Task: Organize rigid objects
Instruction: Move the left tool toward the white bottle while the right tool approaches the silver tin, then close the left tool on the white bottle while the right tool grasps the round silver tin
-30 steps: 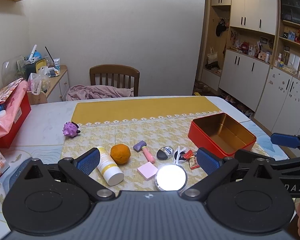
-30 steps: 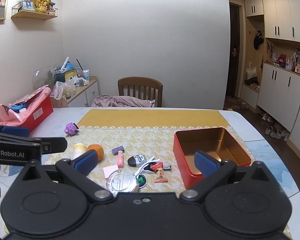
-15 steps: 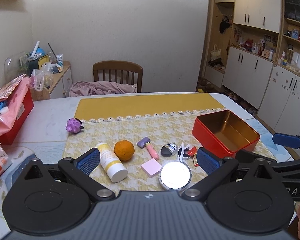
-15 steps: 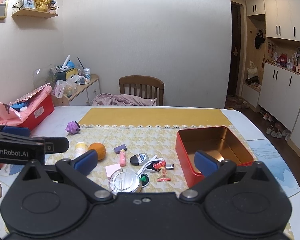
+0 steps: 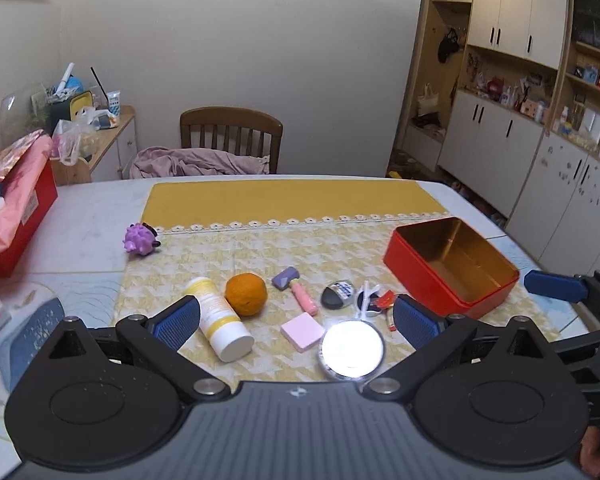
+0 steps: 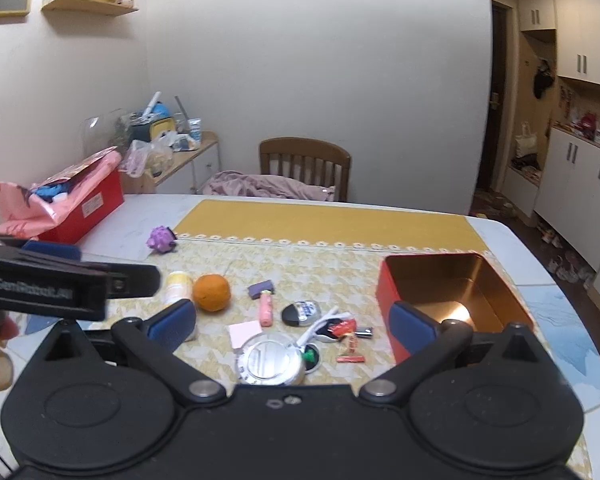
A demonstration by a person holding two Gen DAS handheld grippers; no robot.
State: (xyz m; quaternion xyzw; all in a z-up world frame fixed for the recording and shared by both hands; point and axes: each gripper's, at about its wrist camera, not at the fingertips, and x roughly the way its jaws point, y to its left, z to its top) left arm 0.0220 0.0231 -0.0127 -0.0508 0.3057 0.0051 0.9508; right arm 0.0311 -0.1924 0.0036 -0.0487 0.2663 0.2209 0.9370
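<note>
Left gripper point(image 5: 296, 316) held above near table edge, jaws wide apart, nothing between. On patterned cloth point(image 5: 260, 248): white bottle point(image 5: 219, 320) lying flat, orange point(image 5: 246, 294) just right of it, pink square point(image 5: 302, 331), round mirror point(image 5: 352, 350). Red tin point(image 5: 452, 266) open at right. Purple toy point(image 5: 139, 239) far left.

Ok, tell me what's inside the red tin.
The red tin shows only bare gold walls and floor. In both views its near wall hides the nearest strip of floor, so that part is unchecked.
</note>
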